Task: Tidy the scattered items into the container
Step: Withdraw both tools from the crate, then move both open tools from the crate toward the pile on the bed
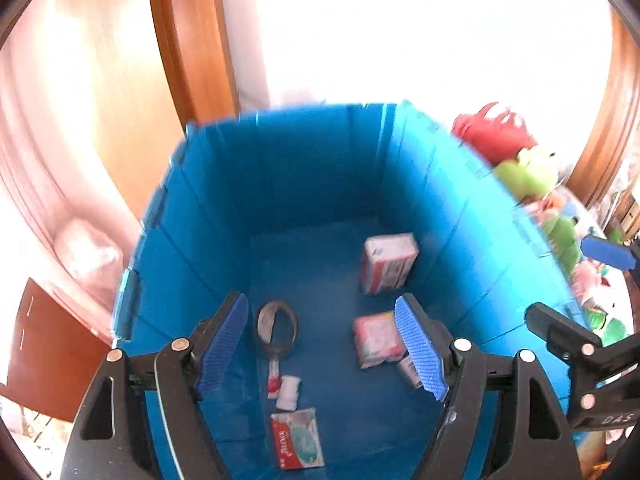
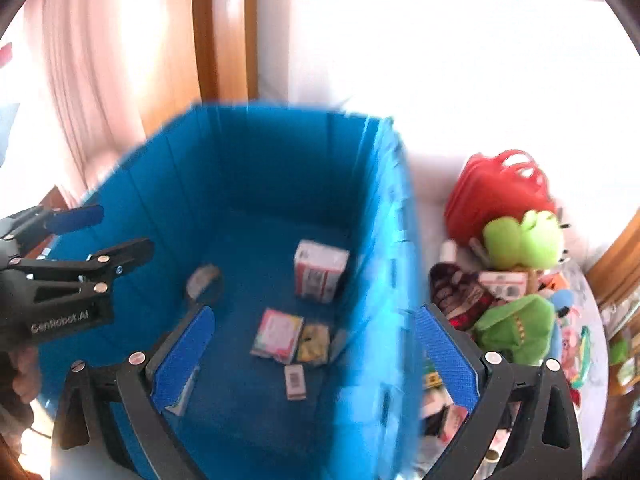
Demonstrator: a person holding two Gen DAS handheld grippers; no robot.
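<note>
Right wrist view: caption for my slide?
Open right gripper above blue bin holding packets; toys piled outside.

A home, likely a bedroom or living room: pale pink curtains [image 2: 92,92] hang beside a varnished wooden door frame [image 2: 224,32], and plush toys, among them a green frog [image 2: 524,240], lie heaped beside a red bag [image 2: 492,192] and a blue storage bin [image 1: 304,168].

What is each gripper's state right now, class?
Left gripper: open, holding nothing, above the blue bin.
Right gripper: open, holding nothing.
</note>
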